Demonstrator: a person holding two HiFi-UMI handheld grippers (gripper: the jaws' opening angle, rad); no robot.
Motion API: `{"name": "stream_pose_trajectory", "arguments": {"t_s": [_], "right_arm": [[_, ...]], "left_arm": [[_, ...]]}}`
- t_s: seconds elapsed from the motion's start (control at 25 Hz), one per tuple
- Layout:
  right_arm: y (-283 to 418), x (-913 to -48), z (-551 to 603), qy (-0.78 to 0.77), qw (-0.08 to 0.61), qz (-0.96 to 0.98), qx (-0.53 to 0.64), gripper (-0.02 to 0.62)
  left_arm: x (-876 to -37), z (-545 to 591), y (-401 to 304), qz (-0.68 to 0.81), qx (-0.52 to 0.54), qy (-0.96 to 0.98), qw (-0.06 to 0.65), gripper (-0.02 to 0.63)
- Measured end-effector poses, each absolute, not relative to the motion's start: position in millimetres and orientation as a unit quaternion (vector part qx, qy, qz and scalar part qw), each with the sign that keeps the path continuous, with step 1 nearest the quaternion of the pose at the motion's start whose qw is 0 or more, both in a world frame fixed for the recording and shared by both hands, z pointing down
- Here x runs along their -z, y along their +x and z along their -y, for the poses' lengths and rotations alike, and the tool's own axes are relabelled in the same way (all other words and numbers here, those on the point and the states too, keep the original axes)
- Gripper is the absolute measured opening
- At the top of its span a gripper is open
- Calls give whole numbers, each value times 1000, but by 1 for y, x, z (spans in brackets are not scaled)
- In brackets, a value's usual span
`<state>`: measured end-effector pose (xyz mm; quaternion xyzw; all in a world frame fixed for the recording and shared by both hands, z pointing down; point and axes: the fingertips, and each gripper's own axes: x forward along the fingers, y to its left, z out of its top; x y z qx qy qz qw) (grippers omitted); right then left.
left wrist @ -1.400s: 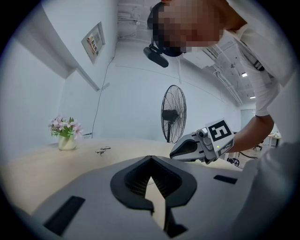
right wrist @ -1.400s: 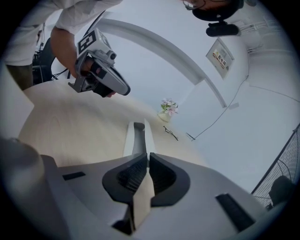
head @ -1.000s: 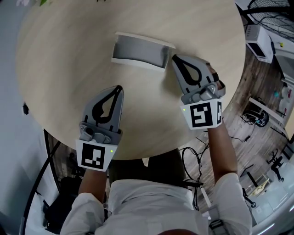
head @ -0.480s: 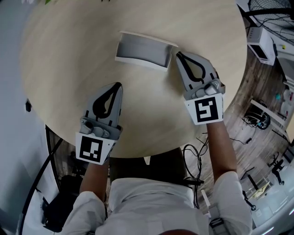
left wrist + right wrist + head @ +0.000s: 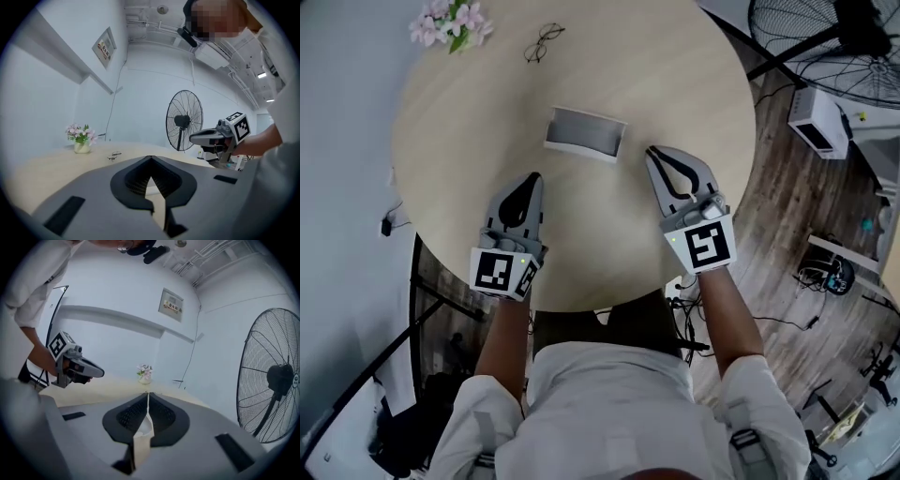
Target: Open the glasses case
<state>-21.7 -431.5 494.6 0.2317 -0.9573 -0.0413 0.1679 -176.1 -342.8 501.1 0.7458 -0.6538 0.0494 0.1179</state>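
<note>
Head view shows the case (image 5: pixel 585 133) on the tabletop (image 5: pixel 694 112), grey inside up and seemingly already open, just beyond the tips of both tongs. A second ago the right tongs (image 5: pixel 655 156) stood right at the case's right end. Now they have lifted and drawn back, clear of it, and the left tongs (image 5: pixel 532 181) have risen too. Both pairs are pressed together with nothing in them. To my eye the opening is done and the hands are retreating; the glasses (image 5: pixel 542 42) lie farther off.
</note>
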Motion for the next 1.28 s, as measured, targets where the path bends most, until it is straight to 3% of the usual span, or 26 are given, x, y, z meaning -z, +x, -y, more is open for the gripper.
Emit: {"name": "stream_pose_trajectory", "arguments": {"t_s": [0.36, 0.64, 1.28], "right_arm": [[47, -367, 407, 201, 15, 979, -6, 29], [100, -316, 394, 231, -46, 971, -34, 29], [153, -310, 281, 311, -40, 945, -89, 28]], "left_arm": [[-398, 309, -127, 690, -30, 717, 99, 11], [-327, 284, -108, 689, -16, 721, 72, 11], [-280, 160, -109, 664, 28, 745, 55, 11]]}}
